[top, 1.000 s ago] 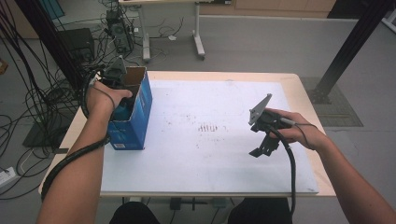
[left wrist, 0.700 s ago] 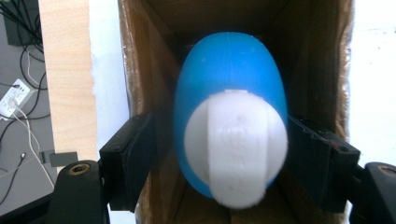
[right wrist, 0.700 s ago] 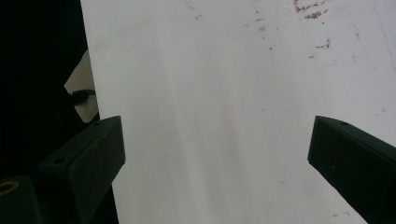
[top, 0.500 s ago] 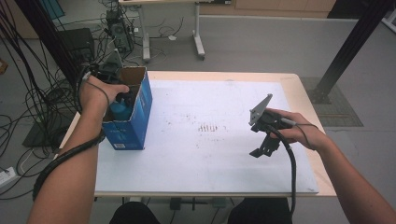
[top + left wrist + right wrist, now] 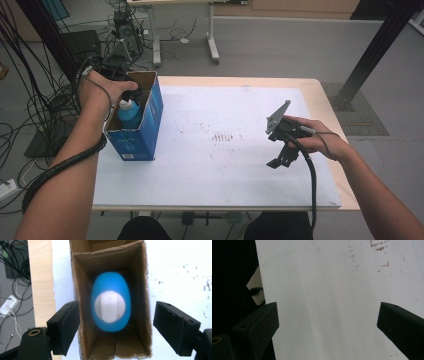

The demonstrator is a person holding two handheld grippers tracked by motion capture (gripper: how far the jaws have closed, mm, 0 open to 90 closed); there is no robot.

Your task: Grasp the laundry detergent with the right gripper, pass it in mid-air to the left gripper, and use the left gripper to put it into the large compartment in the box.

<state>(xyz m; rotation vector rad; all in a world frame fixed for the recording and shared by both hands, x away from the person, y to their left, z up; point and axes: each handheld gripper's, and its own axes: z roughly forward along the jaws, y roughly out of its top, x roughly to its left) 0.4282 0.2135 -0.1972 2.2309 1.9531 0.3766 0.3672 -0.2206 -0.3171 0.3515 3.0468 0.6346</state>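
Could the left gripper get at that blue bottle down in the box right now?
Probably yes: the left gripper sits above the open-topped box, jaws apart and just opening, with the blue bottle uncovered.
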